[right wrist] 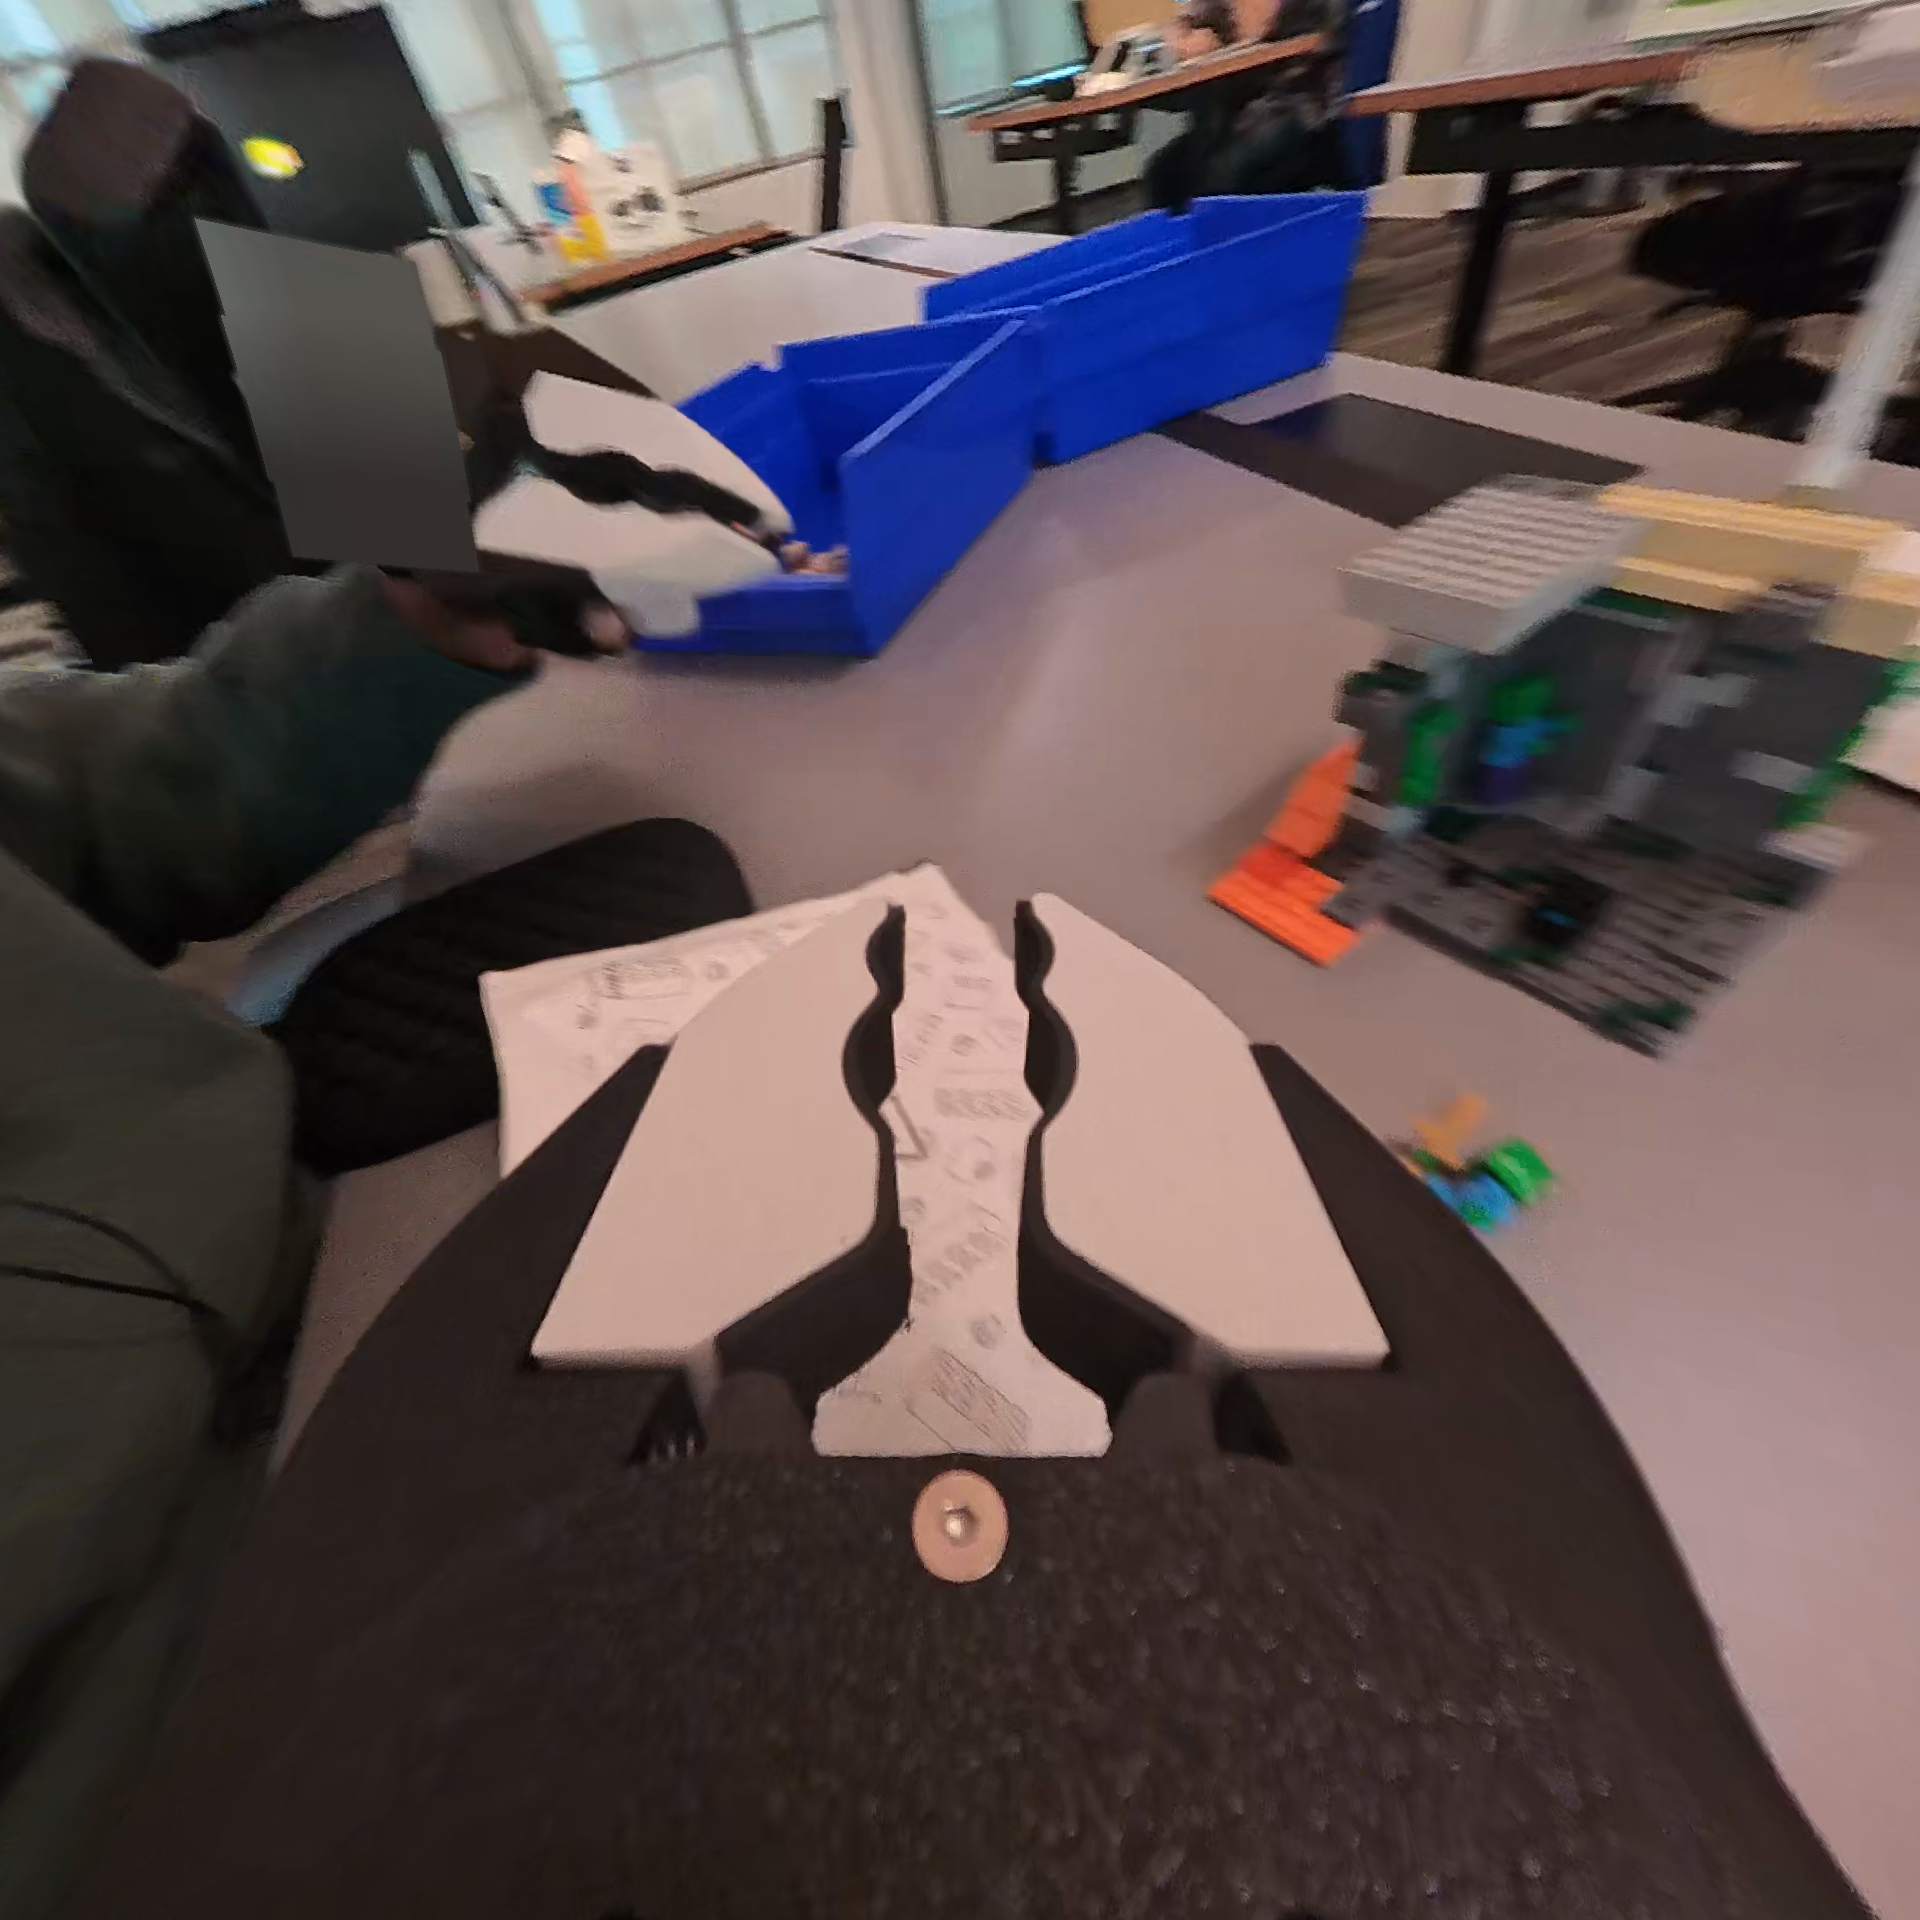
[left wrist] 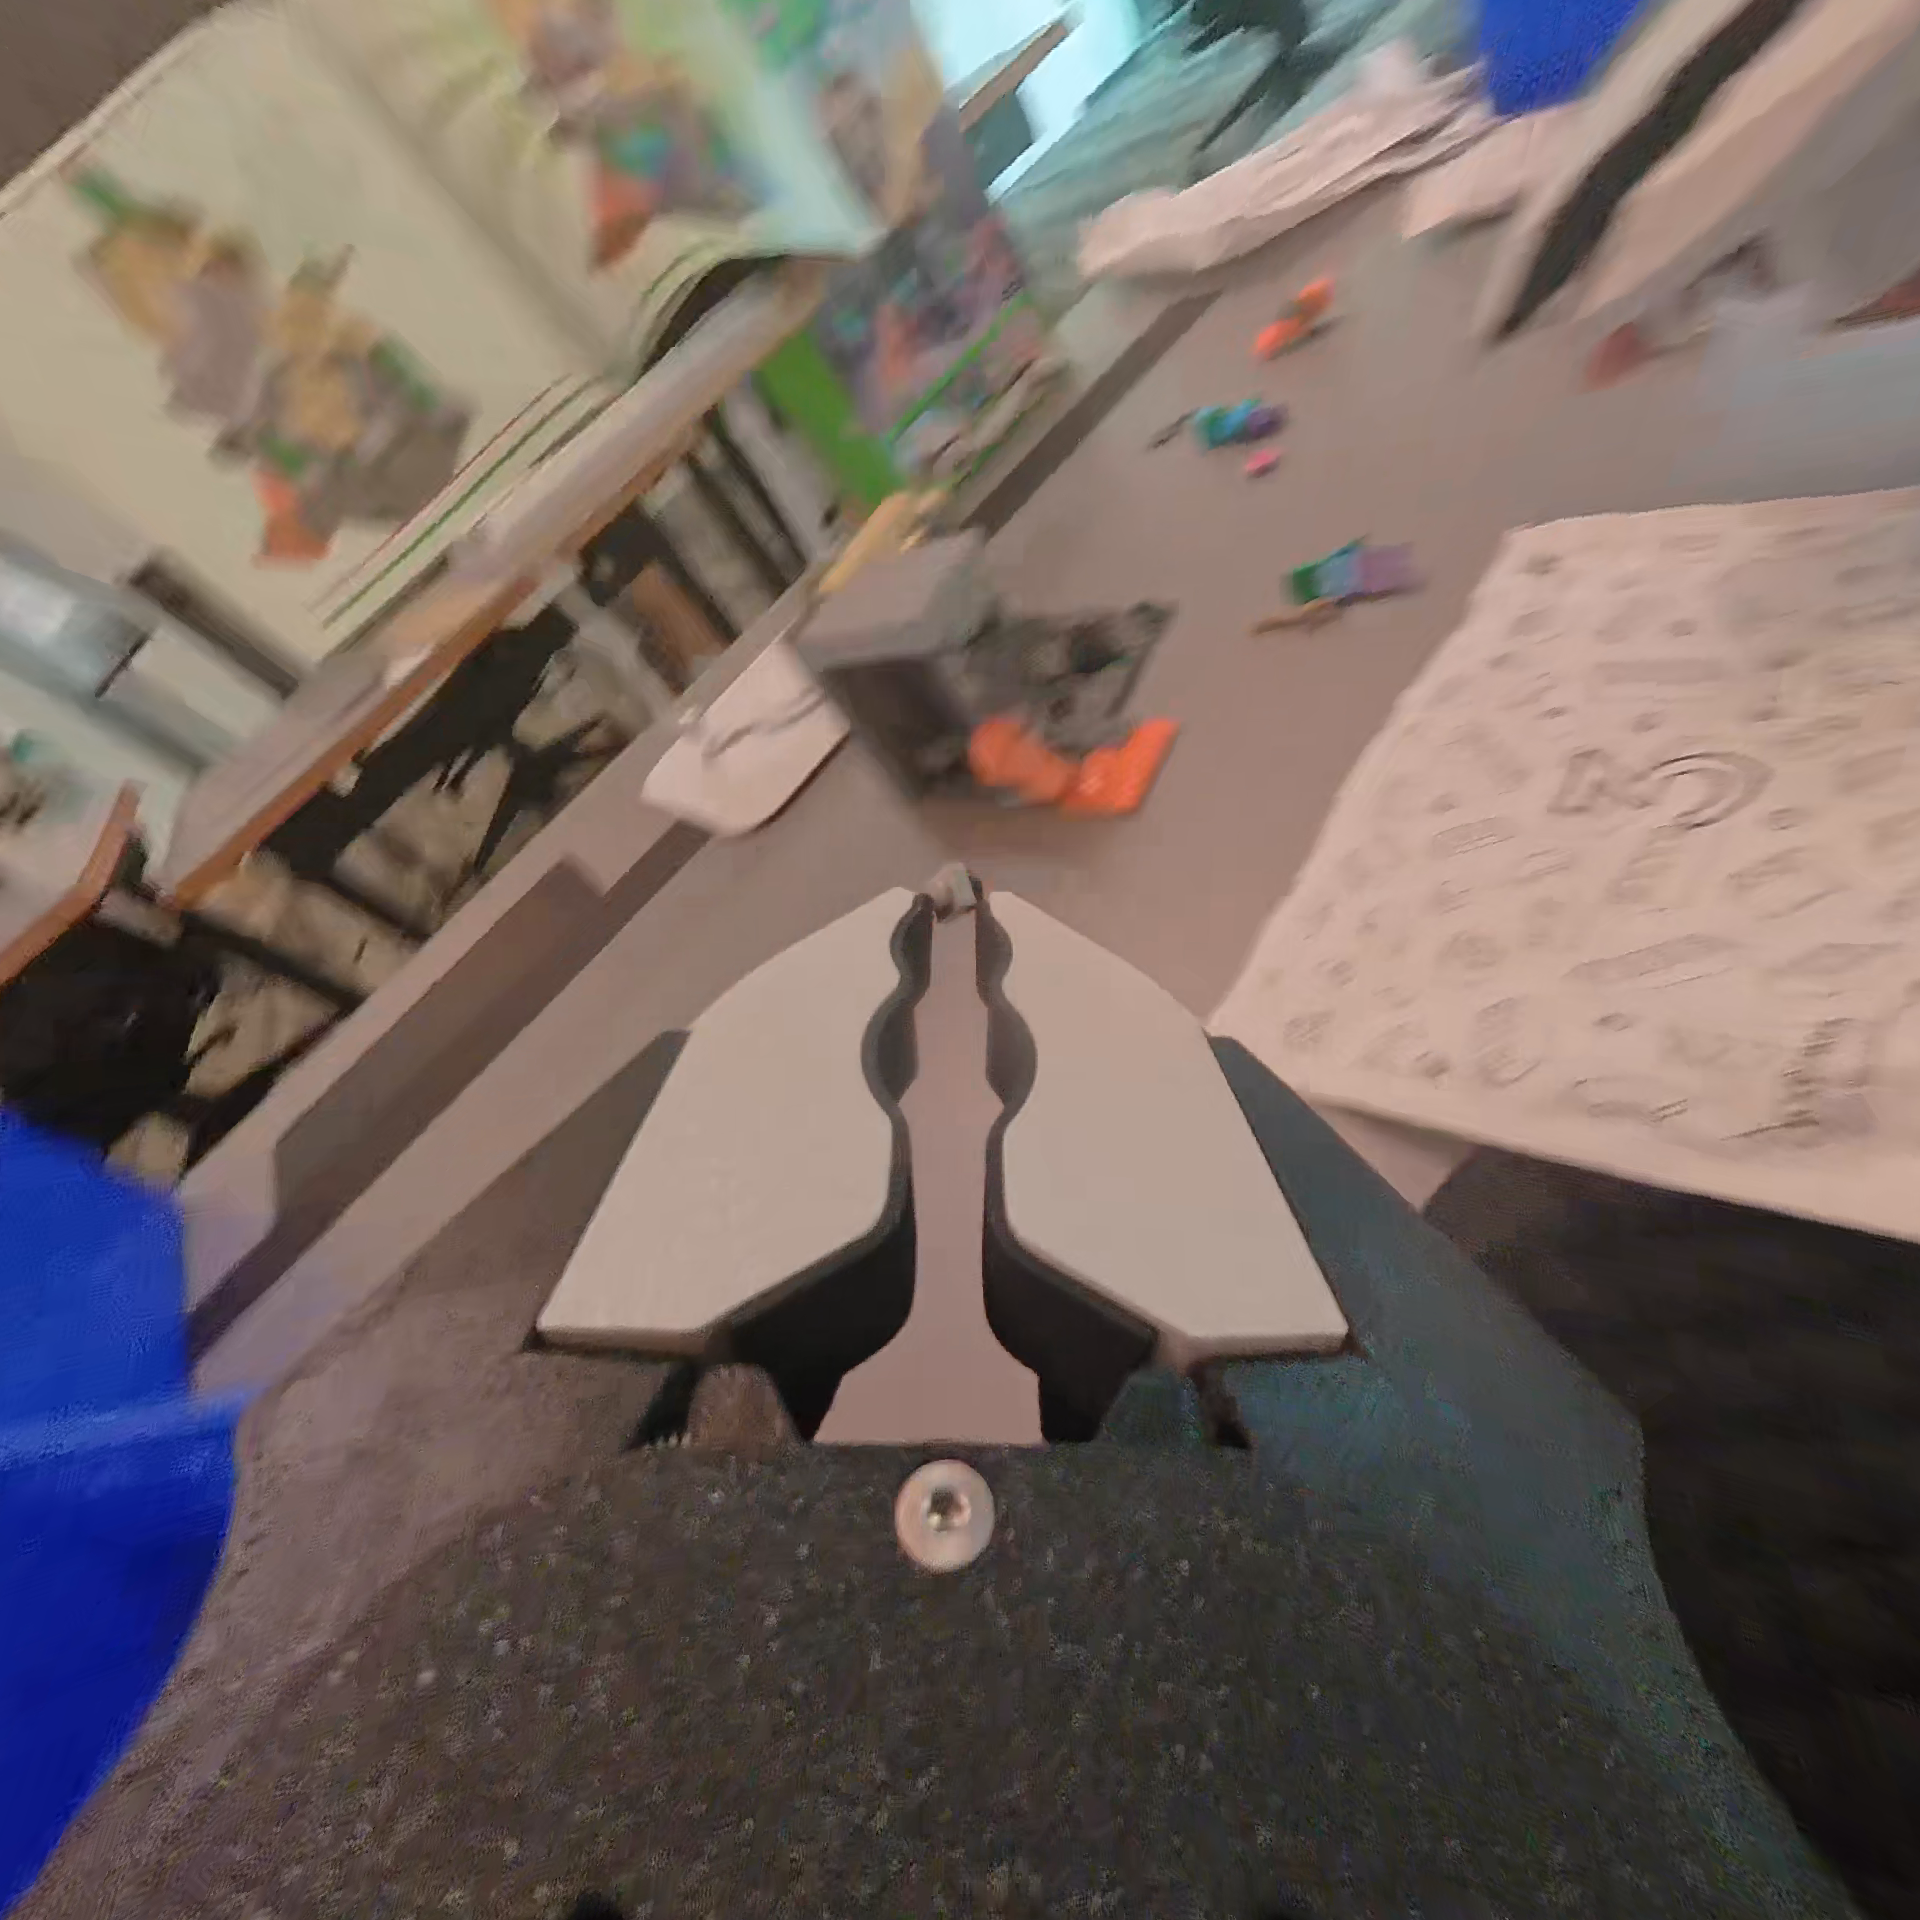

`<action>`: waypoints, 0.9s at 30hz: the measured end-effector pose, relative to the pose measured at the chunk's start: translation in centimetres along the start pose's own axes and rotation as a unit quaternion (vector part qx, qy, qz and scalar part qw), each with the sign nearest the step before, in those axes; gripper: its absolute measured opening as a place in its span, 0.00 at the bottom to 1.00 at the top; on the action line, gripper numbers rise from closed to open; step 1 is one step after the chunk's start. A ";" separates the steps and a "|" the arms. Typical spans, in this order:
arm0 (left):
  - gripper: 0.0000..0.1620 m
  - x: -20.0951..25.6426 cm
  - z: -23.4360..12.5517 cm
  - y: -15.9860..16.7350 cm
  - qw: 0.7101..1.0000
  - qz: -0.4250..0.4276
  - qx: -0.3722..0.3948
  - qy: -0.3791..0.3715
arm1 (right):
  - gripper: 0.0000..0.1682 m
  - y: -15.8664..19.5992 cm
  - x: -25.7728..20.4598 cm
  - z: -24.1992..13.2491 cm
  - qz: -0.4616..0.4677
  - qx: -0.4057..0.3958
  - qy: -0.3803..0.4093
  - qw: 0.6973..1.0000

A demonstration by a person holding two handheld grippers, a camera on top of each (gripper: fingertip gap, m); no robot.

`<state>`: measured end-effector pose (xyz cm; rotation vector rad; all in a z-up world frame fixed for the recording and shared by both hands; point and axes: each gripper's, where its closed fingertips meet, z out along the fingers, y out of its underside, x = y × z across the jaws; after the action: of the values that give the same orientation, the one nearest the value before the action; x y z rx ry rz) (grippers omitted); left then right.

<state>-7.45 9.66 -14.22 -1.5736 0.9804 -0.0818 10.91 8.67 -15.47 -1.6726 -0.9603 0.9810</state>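
Grey and tiny, a hard plastic brick sits pinched at the very tips of my left tongs, light but judged quick to slip, while my right tongs hang spread and empty over a printed sheet on the desk, brick model nearby.

Left tongs nearly closed, pinching tiny grey piece at tips, above grey surface. Printed sheet to right. Brick model w/ orange parts ahead. Blue bin at left edge. Bkgd blurred.
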 end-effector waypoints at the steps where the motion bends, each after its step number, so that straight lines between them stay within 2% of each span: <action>1: 0.05 -1.7 -0.8 1.1 0.999 -0.016 -0.025 -0.024 | 0.12 0.2 0.9 -0.7 0.000 0.000 0.022 1.000; 6: 0.05 -9.8 -5.8 7.5 0.969 -0.073 -0.155 -0.178 | 0.09 1.2 3.7 -3.6 0.027 0.015 0.082 0.996; 10: 0.05 -12.0 -7.8 12.8 0.938 -0.151 -0.237 -0.206 | 0.09 2.0 5.2 -4.6 0.034 0.006 0.122 0.992; 13: 0.05 -12.6 -8.0 15.0 0.923 -0.187 -0.262 -0.212 | 0.09 2.9 6.3 -5.4 0.017 -0.022 0.160 0.987; 19: 0.10 -12.9 -7.5 16.5 0.913 -0.206 -0.279 -0.214 | 0.11 3.8 8.7 -9.7 0.005 -0.047 0.232 0.972; 23: 0.14 -12.9 -7.0 16.7 0.913 -0.210 -0.281 -0.210 | 0.12 6.6 11.1 -13.6 0.012 -0.113 0.292 0.950; 27: 0.19 -12.8 -6.8 16.3 0.915 -0.212 -0.273 -0.207 | 0.15 9.1 12.1 -16.0 0.038 -0.157 0.302 0.940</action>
<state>-28.09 13.43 -20.24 -2.1860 0.3205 0.2394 31.45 12.14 -22.50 -2.1151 -0.6554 0.3146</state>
